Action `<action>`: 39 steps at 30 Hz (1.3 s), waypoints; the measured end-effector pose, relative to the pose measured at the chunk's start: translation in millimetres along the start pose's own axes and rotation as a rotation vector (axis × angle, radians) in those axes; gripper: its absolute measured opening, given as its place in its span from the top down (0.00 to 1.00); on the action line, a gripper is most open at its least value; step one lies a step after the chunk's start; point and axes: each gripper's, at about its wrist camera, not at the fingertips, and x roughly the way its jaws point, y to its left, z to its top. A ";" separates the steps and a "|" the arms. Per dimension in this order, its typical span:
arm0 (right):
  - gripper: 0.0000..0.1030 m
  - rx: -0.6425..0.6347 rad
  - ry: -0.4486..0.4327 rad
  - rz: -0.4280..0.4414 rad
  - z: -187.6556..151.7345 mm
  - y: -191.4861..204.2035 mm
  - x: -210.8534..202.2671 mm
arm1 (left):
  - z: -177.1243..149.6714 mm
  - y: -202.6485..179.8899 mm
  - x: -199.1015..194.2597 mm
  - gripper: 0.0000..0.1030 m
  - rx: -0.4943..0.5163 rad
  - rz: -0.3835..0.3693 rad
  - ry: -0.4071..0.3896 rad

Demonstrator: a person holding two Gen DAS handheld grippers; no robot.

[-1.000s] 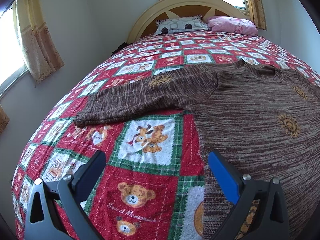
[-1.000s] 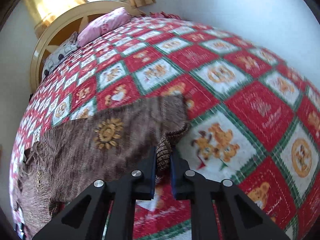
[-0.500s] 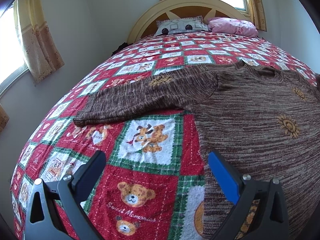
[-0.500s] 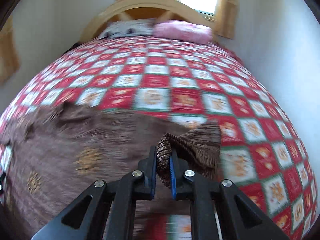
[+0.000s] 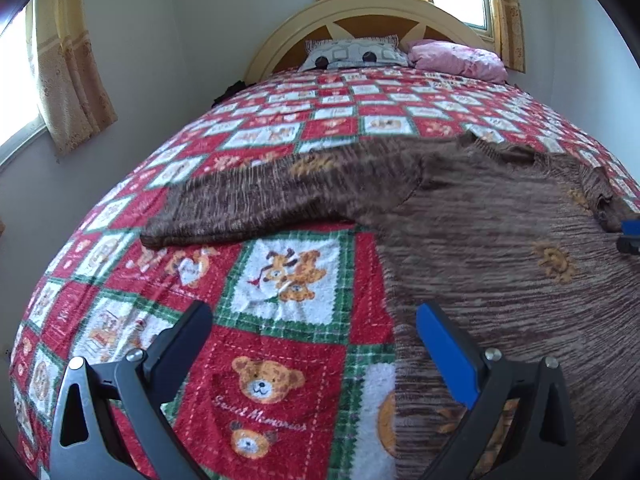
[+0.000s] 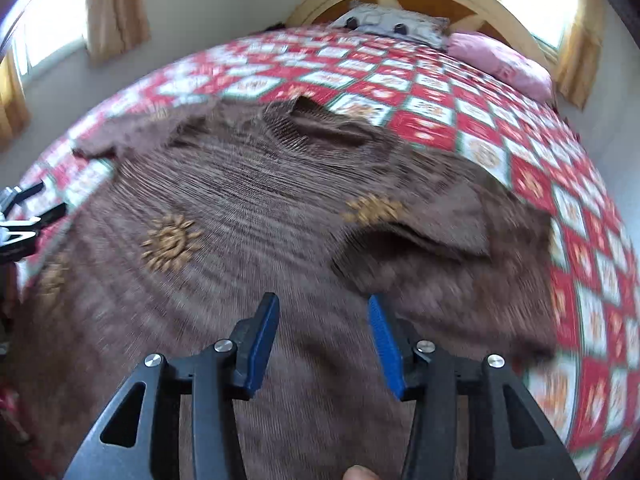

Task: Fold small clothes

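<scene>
A quilted bed [image 5: 280,360] carries a brown sweater [image 5: 500,264] and two pillows [image 5: 352,54].

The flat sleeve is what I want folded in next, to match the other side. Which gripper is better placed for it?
Left. The left gripper hangs open over the quilt just short of the flat sleeve. The right gripper, also open, is over the sweater beside the already folded sleeve.

Readable text: one item only. "Sweet Memories" in white cursive script on a red bear-print square of the bedspread [image 5: 260,396], left wrist view. It sits between the open fingers of the left gripper [image 5: 312,320], just below a teddy-bear face. Other red squares carry similar script, too small or blurred to read. Right wrist view: nothing legible; heavy motion blur. No labels on the sweater [image 5: 500,248].
</scene>
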 end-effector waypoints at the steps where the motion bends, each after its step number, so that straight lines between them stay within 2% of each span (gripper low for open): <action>1: 0.53 0.034 -0.017 0.001 -9.7 -9.8 -10.9 | 5.3 -6.8 -10.8 0.00 0.017 -0.026 -0.024; 3: 0.52 0.107 -0.043 -0.018 -33.8 -29.3 -31.3 | 18.2 -26.4 -30.4 0.00 0.058 -0.067 -0.068; 5: 0.46 0.167 -0.061 -0.096 -56.3 -47.9 -44.6 | 31.9 -56.3 -47.4 0.00 0.120 -0.129 -0.102; 7: 0.44 0.202 -0.073 -0.174 -69.6 -61.3 -52.8 | 43.7 -92.2 -55.3 0.00 0.188 -0.197 -0.113; 9: 0.44 0.262 -0.110 -0.217 -87.9 -74.0 -61.9 | 52.8 -124.9 -54.9 0.00 0.230 -0.270 -0.109; 13: 0.44 0.356 -0.173 -0.224 -104.5 -92.3 -73.9 | 65.6 -195.5 -40.6 0.00 0.321 -0.315 -0.079; 17: 0.44 0.410 -0.201 -0.215 -115.0 -101.0 -71.1 | 71.8 -255.3 -14.3 0.05 0.396 -0.293 -0.066; 18: 0.44 0.410 -0.199 -0.213 -119.9 -100.8 -71.4 | 72.1 -264.1 -10.1 0.09 0.401 -0.297 -0.055; 20: 0.44 0.411 -0.189 -0.221 -122.8 -101.4 -68.8 | 74.7 -284.6 3.0 0.09 0.420 -0.307 -0.032; 22: 0.44 0.429 -0.217 -0.221 -124.7 -103.8 -74.4 | 76.3 -300.3 17.0 0.12 0.437 -0.317 0.010; 26: 0.44 0.464 -0.208 -0.204 -128.7 -110.4 -71.7 | 78.3 -314.0 45.9 0.29 0.444 -0.305 0.082; 28: 0.43 0.460 -0.203 -0.209 -128.4 -109.9 -70.7 | 84.7 -314.2 53.0 0.41 0.406 -0.362 0.108; 29: 0.41 0.451 -0.198 -0.216 -127.4 -108.4 -69.6 | 88.2 -313.3 54.2 0.70 0.388 -0.393 0.122; 30: 0.38 0.440 -0.195 -0.217 -126.4 -107.1 -68.7 | 91.8 -311.5 55.4 0.94 0.363 -0.430 0.143; 31: 0.36 0.429 -0.191 -0.222 -125.4 -105.3 -67.7 | 95.4 -307.8 54.7 0.93 0.325 -0.461 0.155; 34: 0.36 0.406 -0.178 -0.245 -123.5 -100.5 -65.2 | 99.9 -299.5 48.1 0.94 0.296 -0.477 0.133; 39: 0.35 0.405 -0.175 -0.247 -124.3 -101.0 -64.8 | 112.3 -260.9 40.8 0.95 0.163 -0.558 0.153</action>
